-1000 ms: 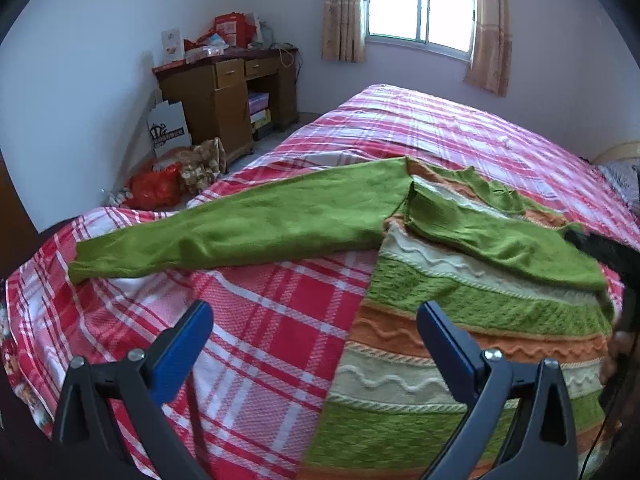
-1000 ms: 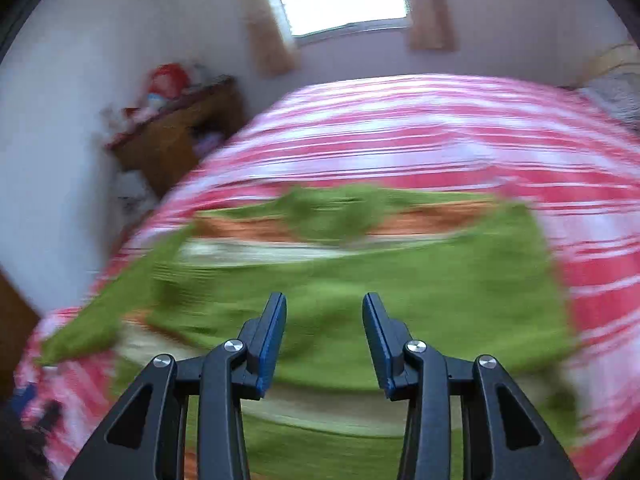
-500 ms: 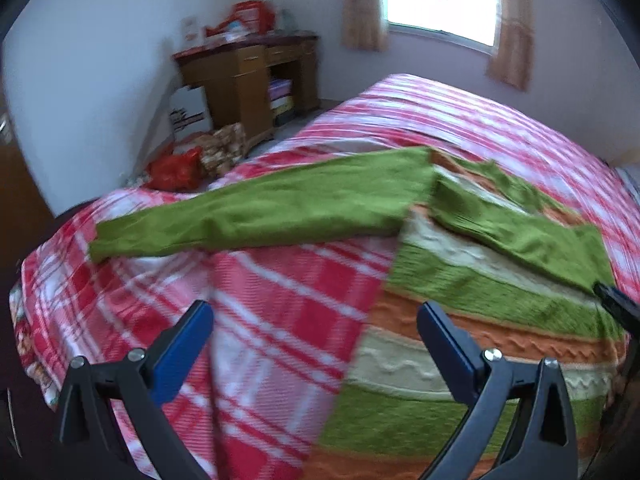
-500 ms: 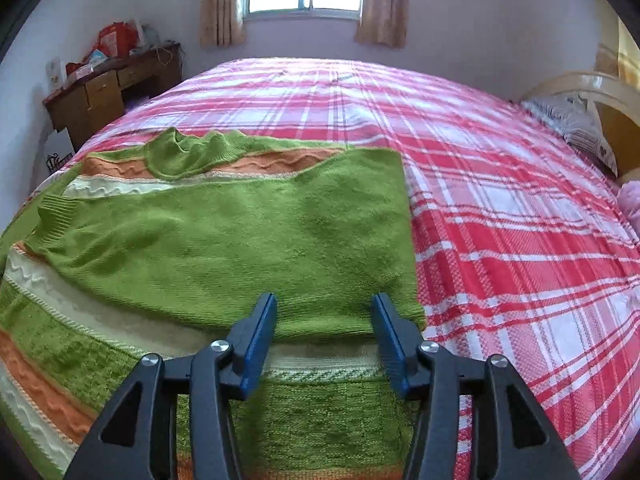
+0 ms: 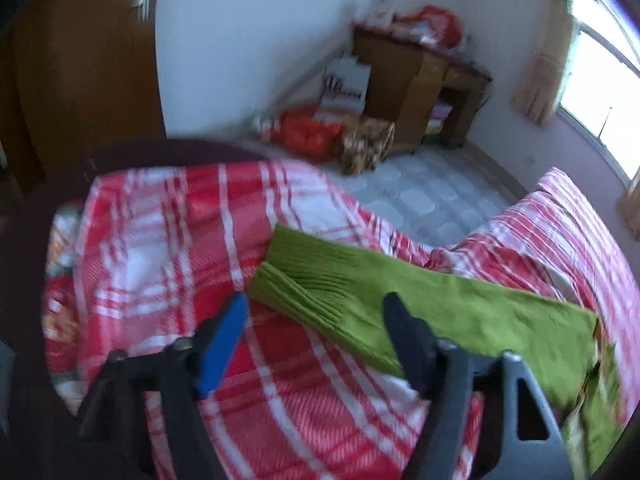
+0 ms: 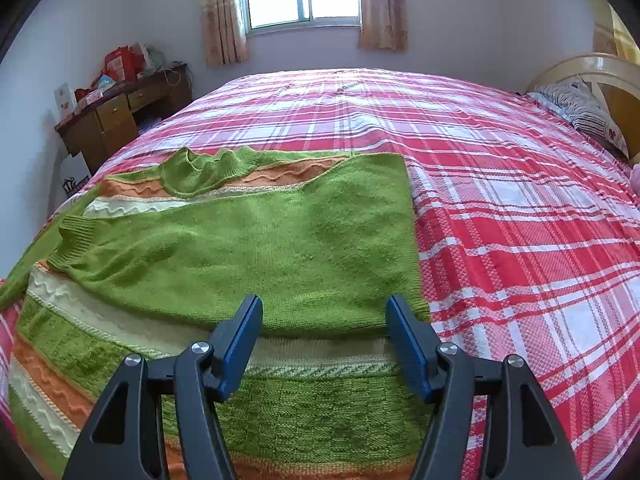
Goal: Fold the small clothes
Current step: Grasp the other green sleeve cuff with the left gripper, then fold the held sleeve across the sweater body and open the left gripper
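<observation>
Both tools gape wide, gripping nothing. My left tool (image 5: 316,332) hovers near the sweater's outstretched sleeve cuff (image 5: 304,276) on the bed (image 5: 160,240); I'd pinch the ribbing squarely, then carry it across the body (image 6: 248,248), where my right tool (image 6: 324,340) waits.

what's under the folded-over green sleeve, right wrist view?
The sweater's striped body: orange, cream and green bands show around the sleeve. Beneath the sleeve itself, the knit is covered.

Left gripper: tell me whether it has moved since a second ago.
Yes. The left gripper has swung left toward the sleeve cuff: the desk, formerly upper left in its view, now sits upper right, and the cuff lies between its open fingers.
</observation>
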The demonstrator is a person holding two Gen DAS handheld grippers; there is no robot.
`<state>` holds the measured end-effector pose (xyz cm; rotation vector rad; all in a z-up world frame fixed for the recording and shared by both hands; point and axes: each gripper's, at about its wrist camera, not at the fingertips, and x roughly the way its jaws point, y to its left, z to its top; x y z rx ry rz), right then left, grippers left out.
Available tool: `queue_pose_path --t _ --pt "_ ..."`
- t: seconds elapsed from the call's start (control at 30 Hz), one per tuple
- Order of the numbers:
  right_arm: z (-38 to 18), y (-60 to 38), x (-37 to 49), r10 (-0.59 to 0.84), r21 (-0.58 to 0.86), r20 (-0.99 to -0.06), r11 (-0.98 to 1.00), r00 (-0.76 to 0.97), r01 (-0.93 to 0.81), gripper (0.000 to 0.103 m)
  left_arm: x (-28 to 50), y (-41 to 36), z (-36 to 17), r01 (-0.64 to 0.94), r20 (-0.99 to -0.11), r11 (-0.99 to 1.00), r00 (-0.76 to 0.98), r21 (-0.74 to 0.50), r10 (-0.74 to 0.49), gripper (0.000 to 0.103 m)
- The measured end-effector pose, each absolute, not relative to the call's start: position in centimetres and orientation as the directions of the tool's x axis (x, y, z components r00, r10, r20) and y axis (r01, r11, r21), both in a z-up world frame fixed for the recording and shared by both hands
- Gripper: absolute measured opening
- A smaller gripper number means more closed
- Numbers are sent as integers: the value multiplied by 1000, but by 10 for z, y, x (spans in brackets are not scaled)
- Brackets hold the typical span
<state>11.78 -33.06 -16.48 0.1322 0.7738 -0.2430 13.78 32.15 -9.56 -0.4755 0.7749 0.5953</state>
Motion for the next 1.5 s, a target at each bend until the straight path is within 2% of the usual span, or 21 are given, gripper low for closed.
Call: queue_pose_path --t 0.03,0.17,0.37,0.53,0.6,0.73,0.87,0.93,0.97,1.03,1.2,1.37,1.47,1.5 --pt "-165 -331 118 -168 29 -705 964 689 265 65 141 326 -102 -665 -770 720 560 -198 305 58" --pt "-165 -330 118 -173 22 -708 964 685 265 65 150 334 -124 -708 -810 666 521 -234 269 55" --pt "-166 -328 119 -177 12 -712 964 679 264 66 150 326 -130 -710 -791 653 547 -264 275 42" --pt "-166 -328 119 -179 9 -712 964 679 264 66 152 327 -128 -711 -767 660 558 -244 318 14" --pt "-166 -328 119 -179 10 -712 964 679 264 66 158 329 -123 -686 -753 689 577 -236 317 9" --pt "-166 -328 119 -180 9 -712 964 679 264 66 169 307 -100 -644 -692 749 613 -156 382 8" --pt "-166 -328 119 -178 13 -710 964 681 265 66 172 249 -58 -504 -577 855 737 -124 351 8" --pt "-166 -328 119 -179 11 -710 964 681 265 66 169 204 -39 -390 -512 915 809 -99 289 8" --pt "-166 -328 119 -179 12 -710 964 681 265 66 166 171 -30 -296 -480 951 850 -93 217 8" --pt "-165 -329 118 -177 15 -709 964 683 265 66 159 123 -25 -170 -454 982 883 -78 117 8" --pt "-165 -329 118 -172 23 -707 964 686 265 66 158 18 -51 67 -510 997 856 -43 -80 8" --pt "-165 -329 118 -171 24 -706 964 687 265 67 161 -43 -97 160 -616 987 780 28 -109 8" --pt "-165 -330 117 -166 30 -705 964 689 263 67 156 -49 -114 184 -683 982 721 29 -115 18" --pt "-165 -330 117 -164 33 -705 964 690 263 67 150 -45 -115 197 -700 980 702 12 -132 29"
